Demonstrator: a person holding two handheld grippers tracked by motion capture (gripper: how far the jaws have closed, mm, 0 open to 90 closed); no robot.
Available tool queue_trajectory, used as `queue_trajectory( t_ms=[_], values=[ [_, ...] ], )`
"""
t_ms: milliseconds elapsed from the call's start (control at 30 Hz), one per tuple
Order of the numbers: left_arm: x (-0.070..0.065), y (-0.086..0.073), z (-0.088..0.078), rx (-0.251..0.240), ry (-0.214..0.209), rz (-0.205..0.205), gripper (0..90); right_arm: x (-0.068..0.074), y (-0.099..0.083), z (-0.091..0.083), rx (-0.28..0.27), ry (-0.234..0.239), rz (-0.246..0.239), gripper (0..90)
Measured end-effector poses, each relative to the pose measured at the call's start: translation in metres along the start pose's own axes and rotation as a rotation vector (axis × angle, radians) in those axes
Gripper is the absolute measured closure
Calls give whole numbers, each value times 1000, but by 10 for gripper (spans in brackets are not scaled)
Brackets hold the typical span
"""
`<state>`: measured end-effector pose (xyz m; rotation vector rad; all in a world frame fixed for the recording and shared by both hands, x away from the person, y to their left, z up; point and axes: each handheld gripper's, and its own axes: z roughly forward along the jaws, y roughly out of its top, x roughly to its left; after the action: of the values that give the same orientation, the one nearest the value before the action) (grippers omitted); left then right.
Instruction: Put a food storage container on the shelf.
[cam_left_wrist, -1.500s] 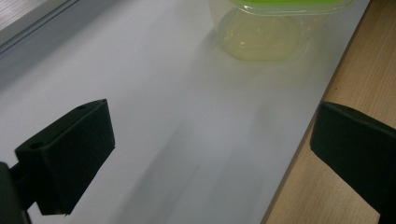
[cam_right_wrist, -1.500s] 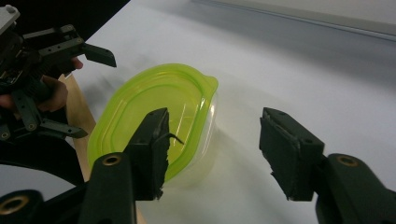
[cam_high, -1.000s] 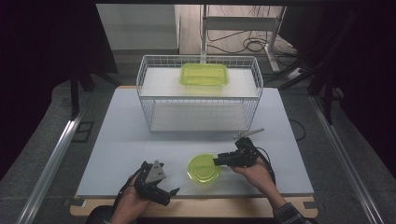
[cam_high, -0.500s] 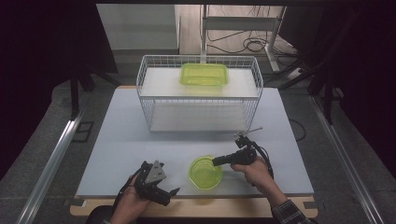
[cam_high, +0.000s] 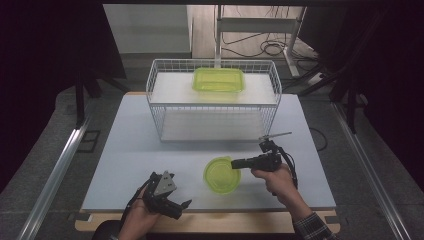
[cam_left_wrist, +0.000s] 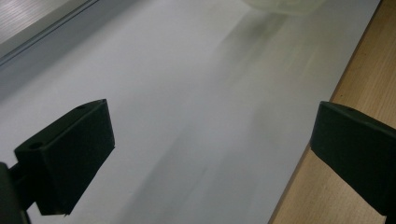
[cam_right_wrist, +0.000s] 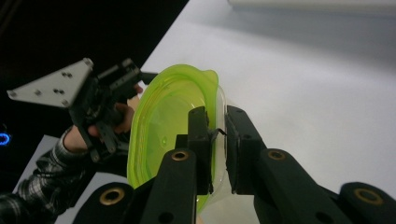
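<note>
Item 1: the right gripper (cam_right_wrist: 216, 140). I am seeing its fingers (cam_right_wrist: 200, 140) closing over the last moment and now pinching the rim of the round translucent green plastic bowl with its green lid (cam_right_wrist: 173, 130); one finger is sitting inside the rim, the other outside. In the high view that gripper (cam_high: 240, 163) is gripping the bowl (cam_high: 221, 175) at its right edge, near the front of the white table (cam_high: 125, 150).

Item 2: the left gripper (cam_high: 182, 205). I am holding it by the front left edge of the table, fingers (cam_left_wrist: 70, 154) standing wide apart over bare tabletop with nothing between them.

Item 3: the white wire basket (cam_high: 155, 90), standing at the back of the table, well apart from the bowl. A rectangular green plastic container (cam_high: 218, 80) is lying on its upper shelf.
</note>
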<state>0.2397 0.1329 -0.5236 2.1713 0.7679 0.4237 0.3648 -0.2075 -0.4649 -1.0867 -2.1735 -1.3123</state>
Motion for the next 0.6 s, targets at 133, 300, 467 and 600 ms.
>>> queue_trajectory(
  t_ms=[133, 300, 467, 600],
  values=[
    [0, 0, 0, 3, 0, 0, 0, 3, 6, -8, -29, 1, 6, 806],
    [0, 0, 1, 6, 1, 1, 0, 7, 12, -17, -58, 1, 1, 806],
    [0, 0, 1, 7, 2, 3, 0, 15, 22, -27, -90, -2, -3, 806],
    [0, 0, 1, 6, 4, 3, 0, 20, 32, -33, -116, -9, -14, 806]
  ],
)
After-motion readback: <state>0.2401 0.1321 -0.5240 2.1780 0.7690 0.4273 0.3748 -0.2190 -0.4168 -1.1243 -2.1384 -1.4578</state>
